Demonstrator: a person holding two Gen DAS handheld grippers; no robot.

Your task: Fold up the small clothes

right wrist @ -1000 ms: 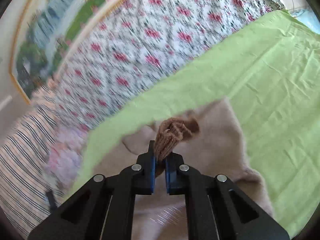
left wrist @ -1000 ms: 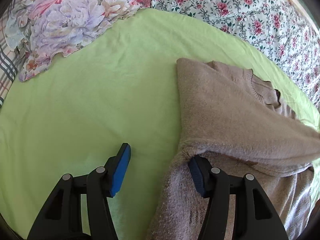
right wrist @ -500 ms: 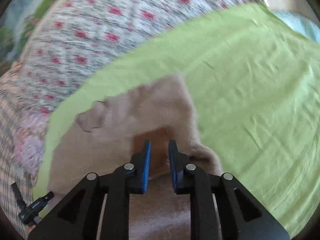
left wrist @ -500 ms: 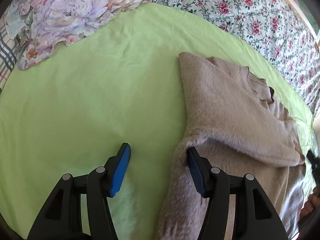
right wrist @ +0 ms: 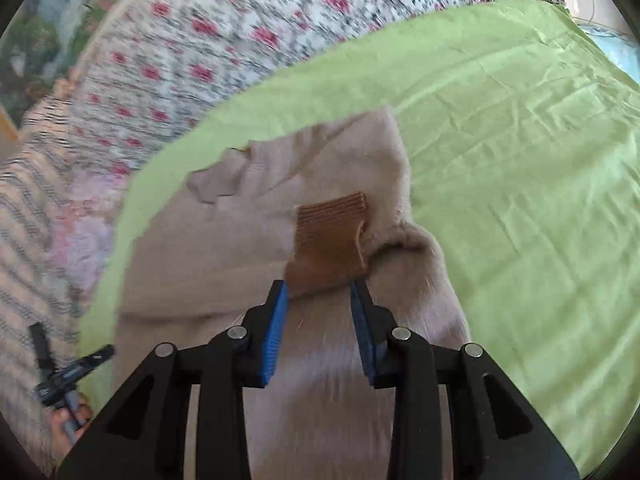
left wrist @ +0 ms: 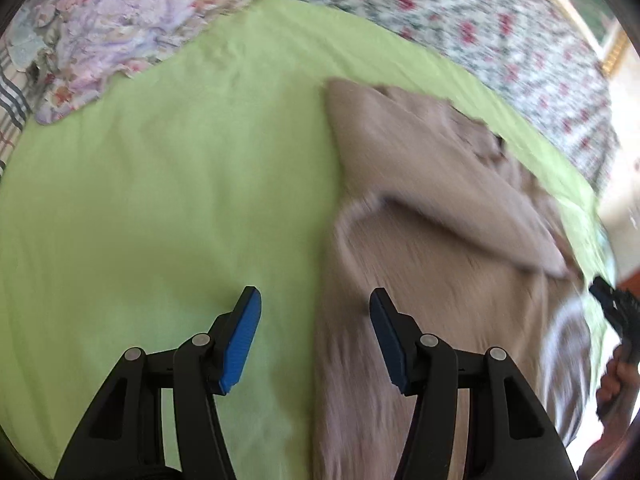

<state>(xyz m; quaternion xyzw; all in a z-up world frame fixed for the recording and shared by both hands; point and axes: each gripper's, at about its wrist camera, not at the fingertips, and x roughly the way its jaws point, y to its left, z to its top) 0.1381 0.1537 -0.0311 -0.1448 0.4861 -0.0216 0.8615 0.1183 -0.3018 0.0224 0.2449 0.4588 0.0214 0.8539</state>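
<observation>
A beige fuzzy sweater (left wrist: 420,248) lies on a lime green sheet (left wrist: 168,184), with one sleeve folded across its body. My left gripper (left wrist: 315,320) is open and empty above the sweater's left edge. In the right wrist view the sweater (right wrist: 224,256) shows its neckline at the far side, and the sleeve's brown ribbed cuff (right wrist: 332,240) lies flat on the body. My right gripper (right wrist: 320,292) is open just behind the cuff, its jaws apart on either side of it.
A floral pillow (left wrist: 120,24) lies at the far left and a rose-print bedspread (left wrist: 500,36) runs along the far side. The green sheet (right wrist: 520,184) spreads wide to the right of the sweater. The other gripper (right wrist: 68,376) shows at the lower left.
My right gripper carried the cuff across the sweater, opened and let it go; the cuff now lies flat. My left gripper stayed open and drew back off the sweater's armpit.
</observation>
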